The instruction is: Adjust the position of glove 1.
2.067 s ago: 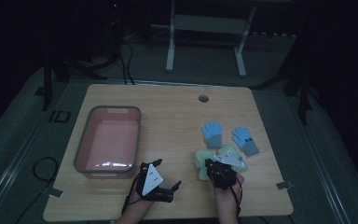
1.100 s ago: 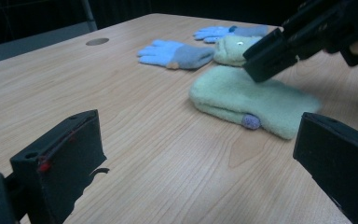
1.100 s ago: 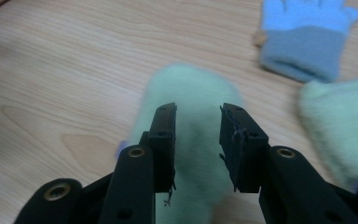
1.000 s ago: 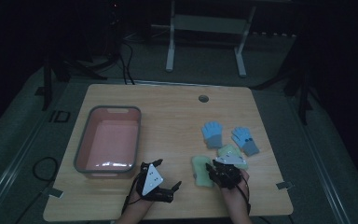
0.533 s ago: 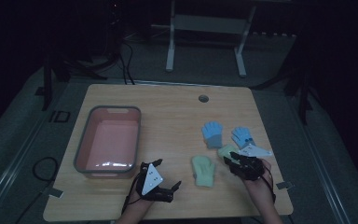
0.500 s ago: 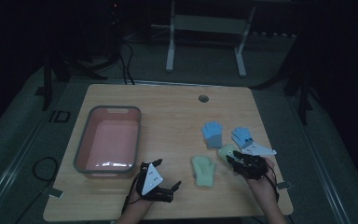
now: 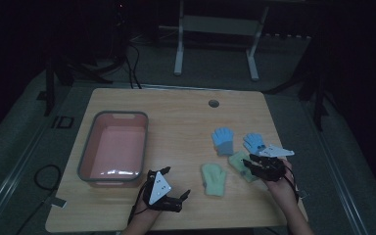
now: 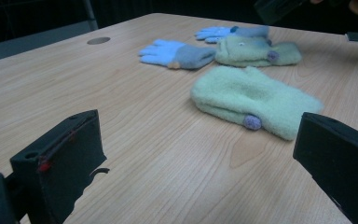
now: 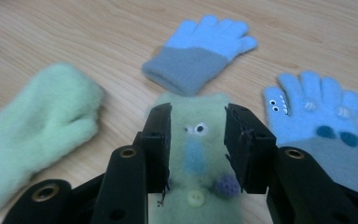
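Since two seconds ago the right gripper (image 7: 250, 164) has swung from the plain green mitten (image 7: 214, 178) to the green mitten with a face (image 9: 196, 154), and the plain one now lies flat, uncovered. Seen from above, the face mitten (image 7: 236, 160) sits at about four o'clock on the table (image 7: 186, 117), touching the plain mitten's two o'clock side. In the right gripper view the jaws stand parted, straddling the face mitten without clamping it. Two blue gloves lie beyond, one at twelve o'clock (image 9: 200, 51), one at two o'clock (image 9: 319, 109). Down at six o'clock the left gripper (image 7: 176, 198) rests with jaws spread wide, gripping nothing. A pink tray (image 7: 85, 156) sits at nine o'clock.
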Tool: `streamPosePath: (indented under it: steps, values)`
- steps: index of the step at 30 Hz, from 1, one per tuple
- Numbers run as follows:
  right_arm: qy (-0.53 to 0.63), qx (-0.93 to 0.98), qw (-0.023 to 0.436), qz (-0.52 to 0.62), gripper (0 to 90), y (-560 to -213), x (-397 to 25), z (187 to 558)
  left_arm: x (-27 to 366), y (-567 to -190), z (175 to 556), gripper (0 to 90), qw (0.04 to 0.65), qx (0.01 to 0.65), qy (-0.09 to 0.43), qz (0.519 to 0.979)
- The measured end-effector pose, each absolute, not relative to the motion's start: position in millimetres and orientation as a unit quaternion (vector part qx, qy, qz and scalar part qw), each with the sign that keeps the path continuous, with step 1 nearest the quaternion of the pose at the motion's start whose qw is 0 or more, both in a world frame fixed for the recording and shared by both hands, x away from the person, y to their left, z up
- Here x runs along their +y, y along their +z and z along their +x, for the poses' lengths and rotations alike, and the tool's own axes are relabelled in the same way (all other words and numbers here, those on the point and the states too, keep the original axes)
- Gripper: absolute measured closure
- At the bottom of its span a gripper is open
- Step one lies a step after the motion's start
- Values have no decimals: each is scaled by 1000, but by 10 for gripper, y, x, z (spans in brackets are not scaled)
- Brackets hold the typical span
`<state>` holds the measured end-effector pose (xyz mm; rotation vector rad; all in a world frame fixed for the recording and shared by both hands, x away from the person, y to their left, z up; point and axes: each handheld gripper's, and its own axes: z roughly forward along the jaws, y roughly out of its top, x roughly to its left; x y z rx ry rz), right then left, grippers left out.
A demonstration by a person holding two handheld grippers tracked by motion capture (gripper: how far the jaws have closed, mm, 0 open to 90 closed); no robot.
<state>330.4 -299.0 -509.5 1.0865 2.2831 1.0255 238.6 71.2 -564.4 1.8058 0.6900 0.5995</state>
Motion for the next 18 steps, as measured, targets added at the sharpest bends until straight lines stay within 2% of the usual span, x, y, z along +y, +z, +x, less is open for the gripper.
streamPosePath:
  steps: [12,16,17,18]
  values:
    - [338,830,186,402,579,-5402,-2997,3453,711,-5645,2383,17,530,287,252,757]
    - [345,831,169,402,698,-5460,-3024,3466,708,-5645,2381,17,530,286,253,758]
    - [345,831,169,402,698,-5460,-3024,3466,708,-5645,2381,17,529,286,253,758]
    - [340,835,177,395,786,-5467,-2995,3450,708,-5645,2381,17,529,287,253,757]
